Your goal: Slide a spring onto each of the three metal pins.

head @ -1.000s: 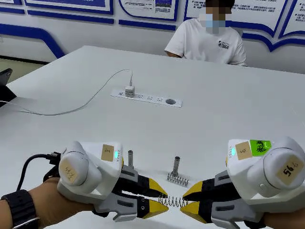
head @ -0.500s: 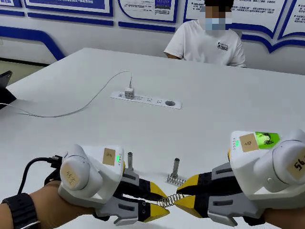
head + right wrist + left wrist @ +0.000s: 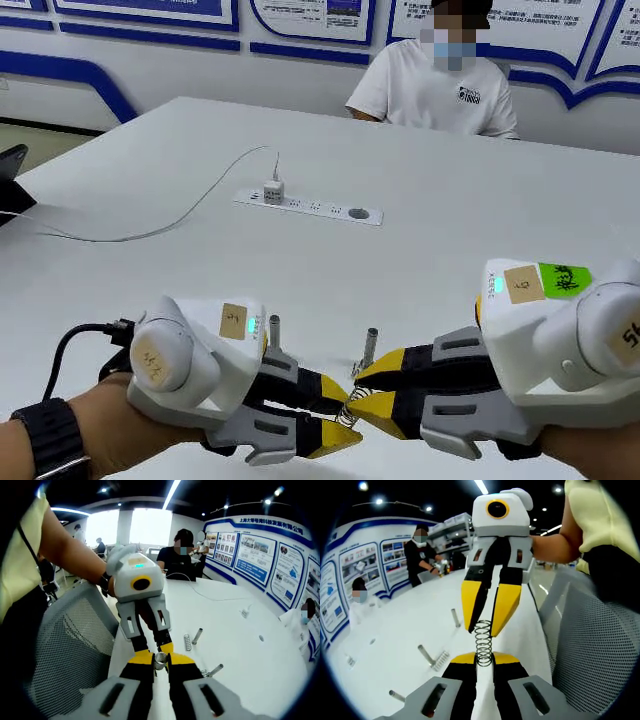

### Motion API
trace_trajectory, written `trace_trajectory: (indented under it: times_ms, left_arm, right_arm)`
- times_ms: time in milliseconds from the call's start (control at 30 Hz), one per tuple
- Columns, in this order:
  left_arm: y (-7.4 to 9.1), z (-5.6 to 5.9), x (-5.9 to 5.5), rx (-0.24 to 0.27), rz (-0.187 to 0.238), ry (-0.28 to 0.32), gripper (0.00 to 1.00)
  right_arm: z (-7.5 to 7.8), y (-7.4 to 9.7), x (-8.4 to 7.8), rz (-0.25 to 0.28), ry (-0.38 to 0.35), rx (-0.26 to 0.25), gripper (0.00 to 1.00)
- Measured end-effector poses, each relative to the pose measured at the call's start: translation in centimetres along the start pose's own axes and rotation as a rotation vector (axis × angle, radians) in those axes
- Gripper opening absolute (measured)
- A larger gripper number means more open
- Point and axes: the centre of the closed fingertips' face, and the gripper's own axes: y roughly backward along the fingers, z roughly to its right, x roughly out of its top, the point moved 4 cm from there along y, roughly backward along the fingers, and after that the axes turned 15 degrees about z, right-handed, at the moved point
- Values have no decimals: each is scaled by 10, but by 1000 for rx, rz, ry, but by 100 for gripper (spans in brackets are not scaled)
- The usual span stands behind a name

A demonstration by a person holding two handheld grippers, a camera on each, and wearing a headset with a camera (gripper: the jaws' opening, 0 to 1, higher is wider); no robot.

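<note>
A short steel spring [image 3: 349, 409] hangs level between my two grippers near the table's front edge. My left gripper [image 3: 342, 414] is shut on one end of the spring [image 3: 482, 646]. My right gripper [image 3: 353, 392] faces it tip to tip, and its yellow jaws pinch the other end [image 3: 160, 660]. In the left gripper view, my right gripper [image 3: 483, 628] reaches in from above. Three bare metal pins stand on the table [image 3: 455, 617] [image 3: 426, 655] [image 3: 396, 696]. A second spring [image 3: 441, 660] lies beside the middle pin [image 3: 370, 344]. Another pin [image 3: 274, 329] stands left of it.
A white power strip [image 3: 310, 206] with a plugged-in charger and a trailing cable [image 3: 190, 213] lies mid-table. A person in a white shirt [image 3: 432, 88] sits at the far side. A mesh chair [image 3: 75, 630] is beside the bench.
My right gripper has moved left up to the left gripper, and its jaws have come onto the free end of the spring. The left gripper has kept its hold.
</note>
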Motion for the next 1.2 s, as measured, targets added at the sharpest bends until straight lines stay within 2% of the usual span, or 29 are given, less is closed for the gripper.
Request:
trace_trajectory:
  times_ms: [300, 633, 767, 1200]
  left_arm:
    - [-1, -1, 3, 5, 17, 8, 11]
    - [-3, -2, 4, 6, 23, 7, 12]
    - [-2, -3, 6, 15, 40, 27, 12]
    - [8, -8, 4, 49, 40, 67, 21]
  right_arm:
    - [-1, -5, 4, 48, -22, -12, 11]
    - [1, -3, 3, 45, -14, -25, 11]
    - [3, -2, 1, 39, -14, -32, 11]
    - [13, 9, -2, 31, -23, -71, 11]
